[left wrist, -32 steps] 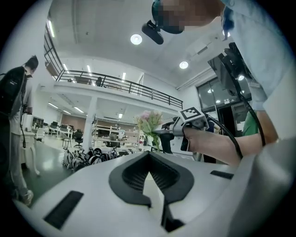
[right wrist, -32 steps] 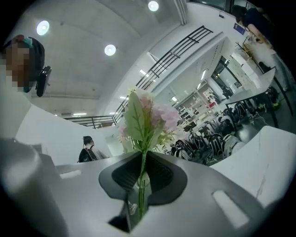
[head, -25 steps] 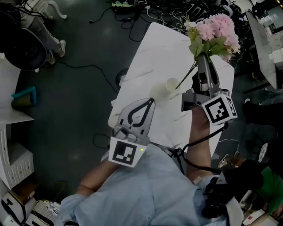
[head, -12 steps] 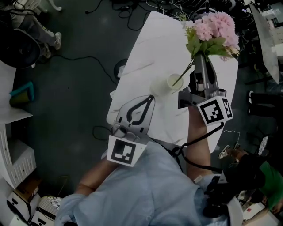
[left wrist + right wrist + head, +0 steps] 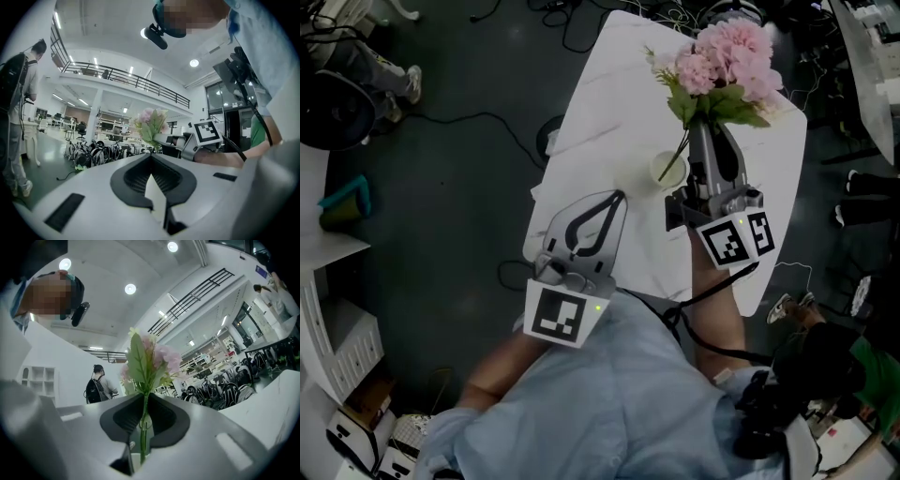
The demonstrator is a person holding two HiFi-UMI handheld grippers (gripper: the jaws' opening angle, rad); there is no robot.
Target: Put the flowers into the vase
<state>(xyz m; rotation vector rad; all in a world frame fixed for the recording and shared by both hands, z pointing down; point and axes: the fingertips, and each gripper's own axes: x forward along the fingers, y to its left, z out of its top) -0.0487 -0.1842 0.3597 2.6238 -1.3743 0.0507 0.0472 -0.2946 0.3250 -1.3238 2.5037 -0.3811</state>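
Observation:
A bunch of pink flowers with green leaves is held by its stem in my right gripper, which is shut on the stem above the white table. The stem slants down to the left, and its lower end sits at the mouth of the small white vase. In the right gripper view the stem runs upright between the jaws, with the blooms above. My left gripper lies shut and empty near the table's front left, just left of the vase. From it I see the flowers.
Cables trail over the dark floor beyond the table's far edge. A chair and white shelves stand to the left. One person with a backpack and another standing person are off in the room.
My right gripper has come down and a little left with the flowers, bringing the stem's lower end to the vase mouth. The left gripper has sunk slightly.

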